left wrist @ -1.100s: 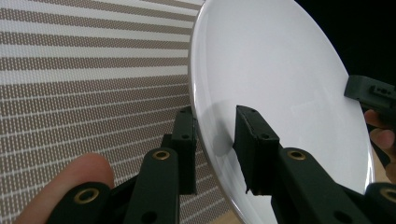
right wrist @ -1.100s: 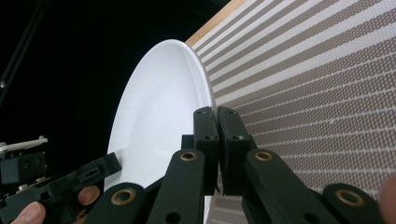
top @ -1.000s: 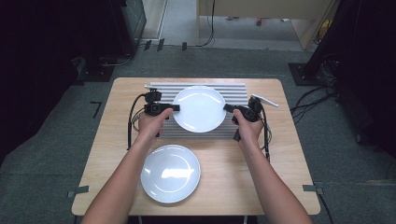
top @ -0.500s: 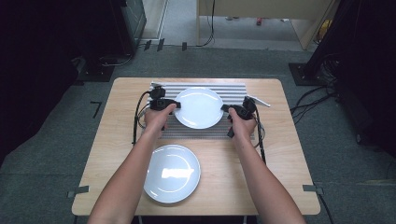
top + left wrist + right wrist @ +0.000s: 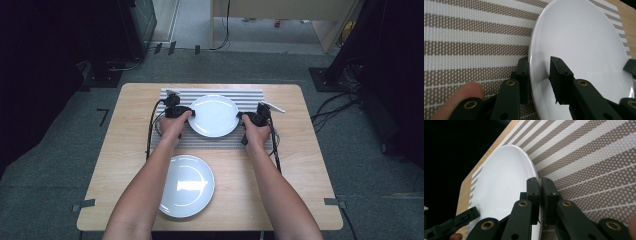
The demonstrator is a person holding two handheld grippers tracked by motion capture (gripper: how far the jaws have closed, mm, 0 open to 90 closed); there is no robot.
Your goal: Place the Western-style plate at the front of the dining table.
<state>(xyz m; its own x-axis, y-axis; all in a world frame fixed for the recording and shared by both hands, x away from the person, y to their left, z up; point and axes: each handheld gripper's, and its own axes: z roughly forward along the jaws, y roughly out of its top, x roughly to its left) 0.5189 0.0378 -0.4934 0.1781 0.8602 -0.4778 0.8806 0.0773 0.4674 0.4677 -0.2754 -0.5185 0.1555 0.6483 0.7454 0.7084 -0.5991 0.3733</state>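
Note:
A white plate (image 5: 213, 116) lies on a brown and white striped placemat (image 5: 215, 142) at the back of the table. My left gripper (image 5: 186, 113) is at the plate's left rim. In the left gripper view its jaws straddle the rim (image 5: 539, 72), one under the edge and one over the plate (image 5: 586, 50), with a gap showing, so it is open. My right gripper (image 5: 242, 118) is at the right rim. In the right gripper view its jaws are pressed together (image 5: 540, 187) on the edge of the plate (image 5: 504, 185).
A second white plate (image 5: 186, 185) sits on the bare wooden table (image 5: 300, 165) near the front edge, between the forearms. A thin white utensil (image 5: 272, 106) lies at the placemat's back right corner. Cables trail from both grippers. Dark floor surrounds the table.
The plate looks slightly smaller than a second ago, as if lowered onto the placemat. Both hands have shifted a little towards the back and inwards.

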